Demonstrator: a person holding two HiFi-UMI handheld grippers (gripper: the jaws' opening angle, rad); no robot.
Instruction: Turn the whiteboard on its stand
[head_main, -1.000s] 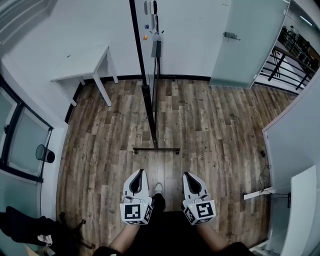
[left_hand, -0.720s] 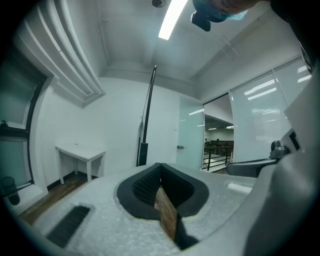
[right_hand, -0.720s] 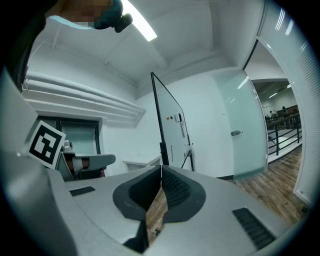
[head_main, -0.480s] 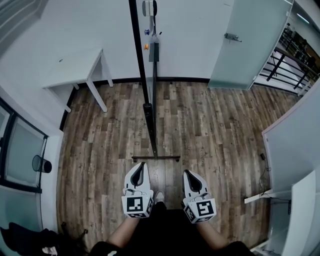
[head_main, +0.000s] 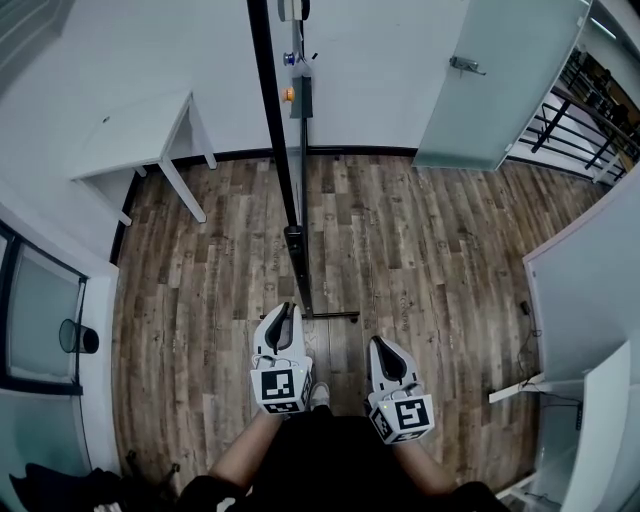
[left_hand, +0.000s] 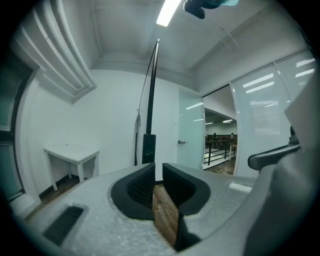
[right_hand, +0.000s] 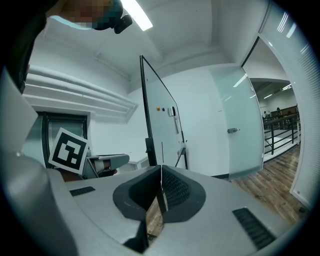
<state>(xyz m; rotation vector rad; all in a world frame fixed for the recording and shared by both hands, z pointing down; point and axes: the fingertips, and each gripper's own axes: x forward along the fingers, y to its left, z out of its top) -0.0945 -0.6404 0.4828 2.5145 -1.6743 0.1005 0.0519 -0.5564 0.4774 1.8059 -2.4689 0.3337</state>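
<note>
Whiteboard (head_main: 274, 110) stands straight ahead at 12 o'clock, edge-on to me, so I see mostly its thin black frame; its stand (head_main: 318, 315) has a foot bar on the wood floor (head_main: 430, 250), just past my tongs.

Left gripper (head_main: 282, 318) points at 12 o'clock, close to the foot bar but not touching it; its jaws are almost together, just starting to part, with only floor showing in the thin crack. Right gripper (head_main: 383, 350) sits beside it at 3 o'clock; its jaws are pressed together on nothing.

I think the board is big, flat and stiff; it should swing on its stand instead of bending. It looks heavy for small tongs, so I would push slowly. The white face looks smooth and slippery; the jaws would slide there. The black frame edge is thin and hard; that is the best place to pinch, low on the near side. The tall stand could wobble or tip if I tug hard. Small magnets (head_main: 289, 94) sit on the face; a bump could knock them off.
</note>
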